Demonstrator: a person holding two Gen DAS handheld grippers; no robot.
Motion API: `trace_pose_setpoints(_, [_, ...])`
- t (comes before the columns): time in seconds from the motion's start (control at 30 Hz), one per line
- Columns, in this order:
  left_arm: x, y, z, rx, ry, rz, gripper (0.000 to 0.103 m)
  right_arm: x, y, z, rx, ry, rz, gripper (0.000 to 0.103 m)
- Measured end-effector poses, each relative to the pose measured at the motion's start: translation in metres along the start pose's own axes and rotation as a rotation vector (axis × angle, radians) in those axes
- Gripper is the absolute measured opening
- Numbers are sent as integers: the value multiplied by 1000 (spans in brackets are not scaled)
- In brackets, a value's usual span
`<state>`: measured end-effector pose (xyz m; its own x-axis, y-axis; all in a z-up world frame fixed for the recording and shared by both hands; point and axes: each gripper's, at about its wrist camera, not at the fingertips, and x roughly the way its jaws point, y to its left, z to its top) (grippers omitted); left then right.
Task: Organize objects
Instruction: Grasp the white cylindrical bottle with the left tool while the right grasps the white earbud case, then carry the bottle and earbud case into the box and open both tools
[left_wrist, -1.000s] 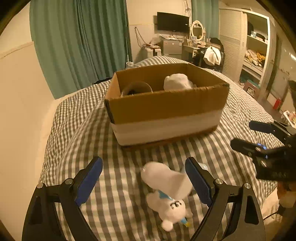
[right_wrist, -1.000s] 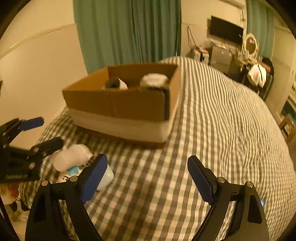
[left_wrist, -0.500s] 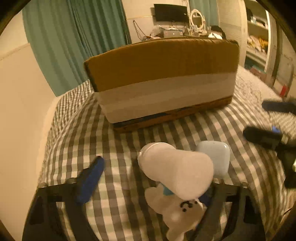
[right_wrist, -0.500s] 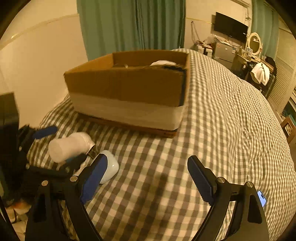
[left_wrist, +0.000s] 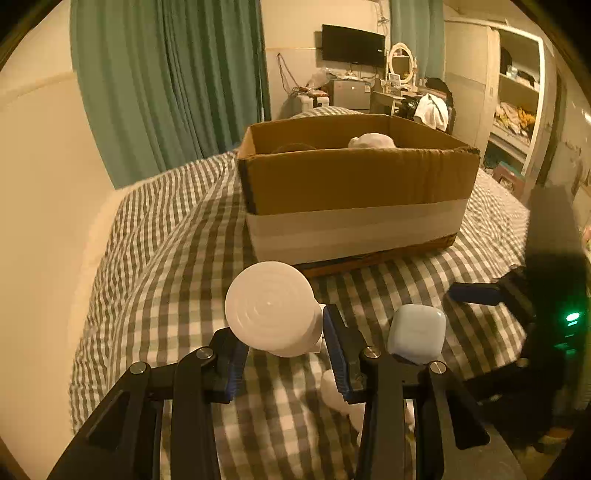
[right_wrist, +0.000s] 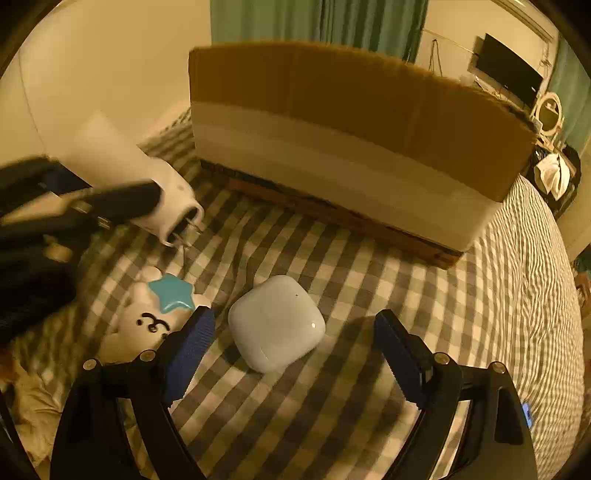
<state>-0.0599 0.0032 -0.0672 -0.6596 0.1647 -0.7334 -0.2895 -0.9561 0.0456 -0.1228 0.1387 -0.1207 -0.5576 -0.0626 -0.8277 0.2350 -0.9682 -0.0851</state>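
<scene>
Checked bed (left_wrist: 159, 258) carries the cardboard box (left_wrist: 354, 192), some items already inside. Left gripper (left_wrist: 284, 343), empty and spread a second ago, is now clenched on a white plug-in cylinder (left_wrist: 271, 308), lifted off the cover: box drop likely next. Right gripper (right_wrist: 295, 350), jaws wide and empty, has dropped to straddle the white rounded case (right_wrist: 277, 323). Plush toy (right_wrist: 147, 321) lies just beside it.

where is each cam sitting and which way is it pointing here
Left wrist: rides the left gripper, above the bed, facing the cardboard box; its fingers clamp a white cylinder.
Right wrist: rides the open right gripper, low over the checked bedspread, looking down at the white case and the box wall.
Shared: box, case, cylinder, white plush toy, and each other's gripper.
</scene>
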Motion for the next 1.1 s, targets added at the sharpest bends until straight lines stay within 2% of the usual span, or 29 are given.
trace_pose_setpoints(0.23, [-1,14,-3,-32,4,18,39,14,15,-4,-91,11,-84,77])
trace_pose_setpoints(0.3, [1,13,-5,-32,8,20,39,11,19,-5,-108,-2,-105,56])
trace_pose_setpoints(0.37, [1,13,-8,-33,10,18,39,9,23,-6,-131,-12,-139,50])
trace_pose_setpoints(0.53, [-2,13,-9,-32,13,23,39,-5,17,-10,-98,-48,-95,50])
trace_pose_setpoints(0.8, [-18,9,2,-19,-25,19,37,-41,7,-10,-77,-127,-82,50])
trace_pose_setpoints(0.83, [-21,9,5,-15,-31,9,33,-44,8,-7,-79,-132,-85,50])
trace_pose_setpoints(0.97, [-31,11,18,-18,-46,-25,32,-68,12,3,-106,-191,-109,50])
trace_pose_setpoints(1.1, [-40,8,30,7,-76,-16,32,-85,10,22,-119,-239,-127,50])
